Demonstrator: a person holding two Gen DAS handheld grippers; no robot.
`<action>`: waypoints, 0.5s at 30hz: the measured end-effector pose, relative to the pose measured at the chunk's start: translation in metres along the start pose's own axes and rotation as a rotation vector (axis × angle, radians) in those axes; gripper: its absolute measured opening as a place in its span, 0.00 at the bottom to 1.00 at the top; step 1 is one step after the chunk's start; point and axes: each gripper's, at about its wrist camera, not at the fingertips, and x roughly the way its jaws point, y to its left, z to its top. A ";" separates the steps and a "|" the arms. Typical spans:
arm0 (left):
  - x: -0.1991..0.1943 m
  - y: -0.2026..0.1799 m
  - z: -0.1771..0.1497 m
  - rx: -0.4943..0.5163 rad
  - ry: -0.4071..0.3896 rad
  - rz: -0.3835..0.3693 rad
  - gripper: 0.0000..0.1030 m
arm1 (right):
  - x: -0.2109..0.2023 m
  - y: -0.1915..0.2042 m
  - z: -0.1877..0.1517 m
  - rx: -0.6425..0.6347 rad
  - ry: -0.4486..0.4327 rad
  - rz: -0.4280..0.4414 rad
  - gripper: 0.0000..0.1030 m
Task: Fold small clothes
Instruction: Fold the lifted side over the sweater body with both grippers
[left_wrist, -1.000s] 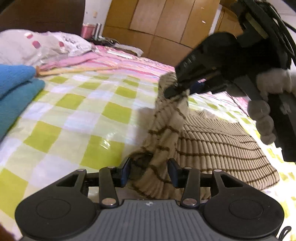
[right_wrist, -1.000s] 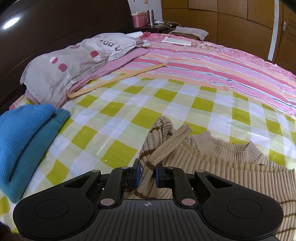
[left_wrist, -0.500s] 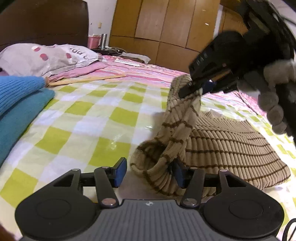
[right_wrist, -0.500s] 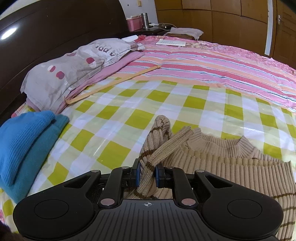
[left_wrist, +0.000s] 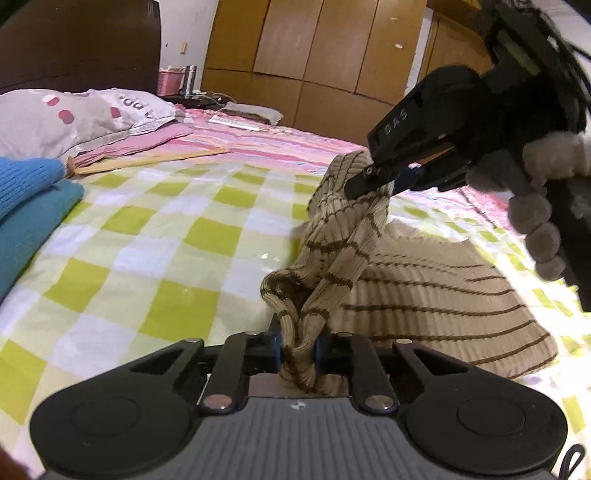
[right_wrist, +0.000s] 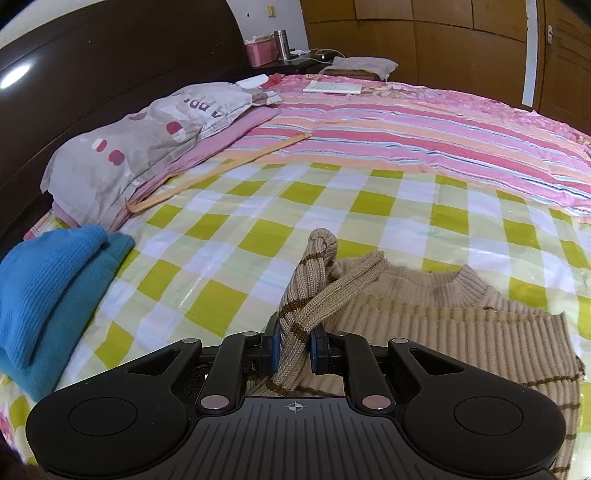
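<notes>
Beige striped sweater (left_wrist: 424, 295) lies on the bed (left_wrist: 166, 258), sleeve lifted. Left gripper (left_wrist: 298, 349) fingers closing on sleeve cuff; right gripper (right_wrist: 294, 347) fingers clamped higher on the sleeve. Suggest keeping the sleeve taut, carrying it flat across the sweater's body.

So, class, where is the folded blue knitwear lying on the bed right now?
In both wrist views the blue knitwear lies at the left edge on the checked sheet, just below the grey pillow, apart from the beige striped sweater.
</notes>
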 end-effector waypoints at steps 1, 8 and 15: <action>-0.002 -0.004 0.001 0.000 -0.005 -0.011 0.20 | -0.002 -0.003 0.000 0.001 -0.003 -0.003 0.14; -0.015 -0.044 0.015 0.042 -0.048 -0.110 0.20 | -0.023 -0.028 0.005 0.010 -0.028 -0.032 0.14; -0.012 -0.090 0.031 0.082 -0.070 -0.200 0.20 | -0.044 -0.064 0.008 0.037 -0.061 -0.074 0.13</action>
